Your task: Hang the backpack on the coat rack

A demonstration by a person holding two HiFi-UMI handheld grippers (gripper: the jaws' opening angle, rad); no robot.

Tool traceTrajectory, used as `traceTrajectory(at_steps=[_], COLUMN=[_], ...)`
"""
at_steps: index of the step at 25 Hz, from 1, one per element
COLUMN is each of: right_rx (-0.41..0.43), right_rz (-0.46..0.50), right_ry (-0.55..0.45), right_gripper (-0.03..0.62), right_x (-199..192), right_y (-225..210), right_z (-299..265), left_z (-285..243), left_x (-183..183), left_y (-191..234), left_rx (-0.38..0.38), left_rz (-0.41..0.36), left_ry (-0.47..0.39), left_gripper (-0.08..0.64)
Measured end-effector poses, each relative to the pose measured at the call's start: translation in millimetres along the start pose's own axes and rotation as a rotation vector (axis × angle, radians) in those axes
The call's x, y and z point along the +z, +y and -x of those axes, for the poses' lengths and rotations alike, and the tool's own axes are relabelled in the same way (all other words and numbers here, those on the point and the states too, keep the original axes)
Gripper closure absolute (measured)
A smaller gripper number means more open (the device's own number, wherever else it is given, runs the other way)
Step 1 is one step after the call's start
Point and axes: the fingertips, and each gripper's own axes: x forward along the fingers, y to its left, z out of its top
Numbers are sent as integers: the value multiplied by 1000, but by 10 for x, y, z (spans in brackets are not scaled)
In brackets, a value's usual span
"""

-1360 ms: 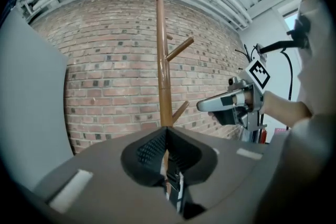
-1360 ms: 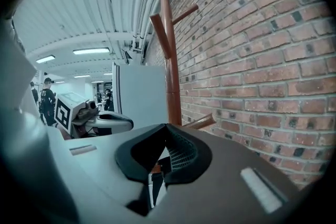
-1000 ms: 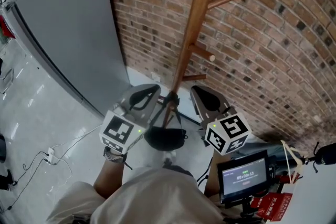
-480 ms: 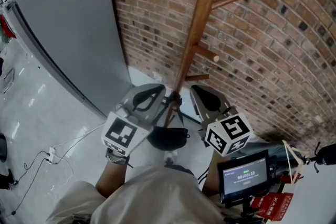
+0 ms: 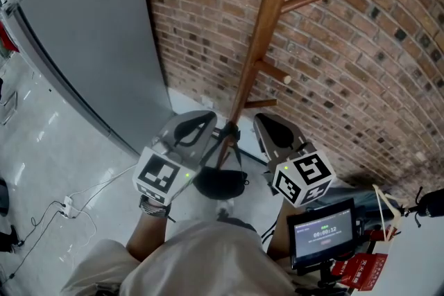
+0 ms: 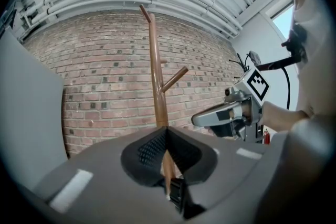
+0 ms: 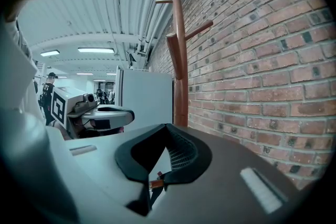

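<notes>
Fingers (image 6: pixel 149 150) of the left gripper (image 6: pixel 167 128) and right gripper (image 7: pixel 166 125) are being pressed together, the left seemingly pinching the backpack (image 5: pixel 219 182), which is hanging by the coat rack (image 5: pixel 259 45) above pale floor (image 5: pixel 55 149), against a brick wall (image 5: pixel 361 66).

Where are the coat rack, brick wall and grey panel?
coat rack (image 5: pixel 264 24), head view, wooden pole.
brick wall (image 5: pixel 361 59), head view, bricks right of pole.
grey panel (image 5: pixel 90 45), head view, middle of face.
</notes>
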Motion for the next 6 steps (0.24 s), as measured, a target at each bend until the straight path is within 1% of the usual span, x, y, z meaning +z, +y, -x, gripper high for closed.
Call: traceTrajectory(at_steps=[6], right_rx=[-7], right_rz=[3], right_ry=[5], right_gripper=[592], right_x=[-8], right_y=[-31], right_z=[-23], left_z=[-45], left_x=[-49], left_y=[34], left_rx=[-5], left_rz=[1], left_ry=[12], left_gripper=[560])
